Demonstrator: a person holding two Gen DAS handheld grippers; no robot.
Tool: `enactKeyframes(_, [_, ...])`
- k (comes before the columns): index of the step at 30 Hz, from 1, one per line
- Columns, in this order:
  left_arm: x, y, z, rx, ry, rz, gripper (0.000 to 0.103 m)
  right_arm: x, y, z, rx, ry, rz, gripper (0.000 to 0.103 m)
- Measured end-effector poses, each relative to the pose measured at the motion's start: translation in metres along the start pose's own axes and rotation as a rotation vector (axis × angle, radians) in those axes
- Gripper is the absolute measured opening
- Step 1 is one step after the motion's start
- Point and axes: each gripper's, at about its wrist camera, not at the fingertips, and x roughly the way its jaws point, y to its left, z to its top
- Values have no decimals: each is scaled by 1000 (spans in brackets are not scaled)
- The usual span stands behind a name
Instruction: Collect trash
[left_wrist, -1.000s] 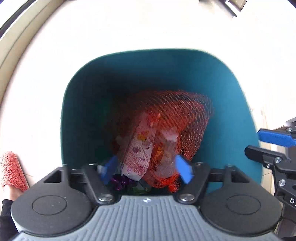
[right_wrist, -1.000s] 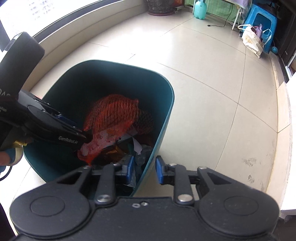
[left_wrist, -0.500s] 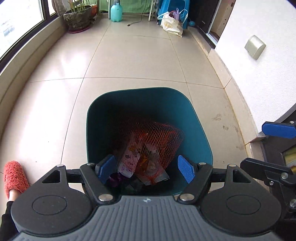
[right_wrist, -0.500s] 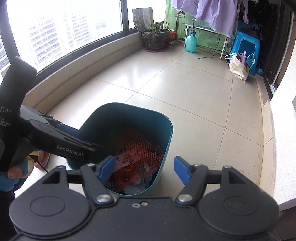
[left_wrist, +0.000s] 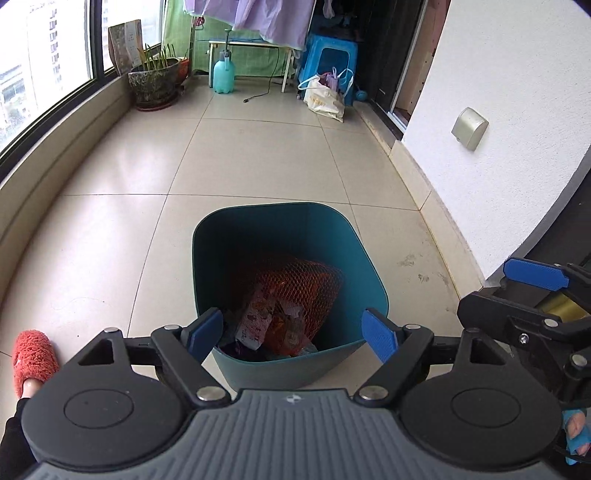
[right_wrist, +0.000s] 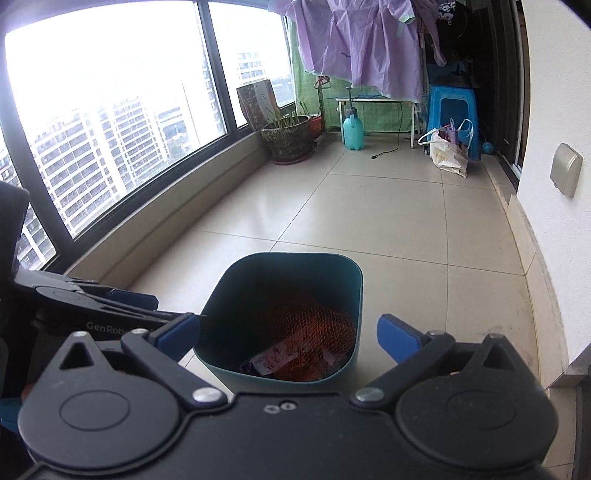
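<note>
Trash is lying inside the teal bin (left_wrist: 364, 266), which is standing on the tiled floor (left_wrist: 258, 155): an orange net bag (left_wrist: 314, 284) on top, a printed wrapper (left_wrist: 255, 317) leaning against it, and some darker pieces below that I cannot identify in the shadow.

On the left side a red slipper (left_wrist: 33, 360) is resting near the bin, so a step forward is risking a kick that tips the bin and spills everything. The net bag is also sitting high, and a careless pass of a finger is likely to snag its mesh and drag it out.

The left gripper (left_wrist: 291, 334) is hanging above the near rim, its jaws spread wide and holding nothing, touching nothing. The right gripper (right_wrist: 288, 334) is hovering beside it, jaws equally wide apart and empty.
</note>
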Motion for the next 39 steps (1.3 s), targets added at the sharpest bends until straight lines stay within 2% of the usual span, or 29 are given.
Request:
enactKeyframes(5, [-17,0,-12,12,-62,15,85,-10,13,-14,-26,-123,-37,103])
enactKeyframes(9, [-22,-1,-21,34,-88,47,85,-10,18,-16,6,-166,-54,103])
enactKeyframes(16, [-18,14,-30,10,-99,78,85,6,31,-23,-2,-132,-71,103])
enactKeyframes(25, [-9,27,-40,-8,-98,114,85,24,28,-30,-1,-95,-124,103])
enactKeyframes(31, [-9,32,-44,-29,-122,116,85,19,30,-37,-1,-112,-132,103])
enactKeyframes(39, [-24,27,-49,-15,-194,111,85,13,36,-37,-32,-132,-117,103])
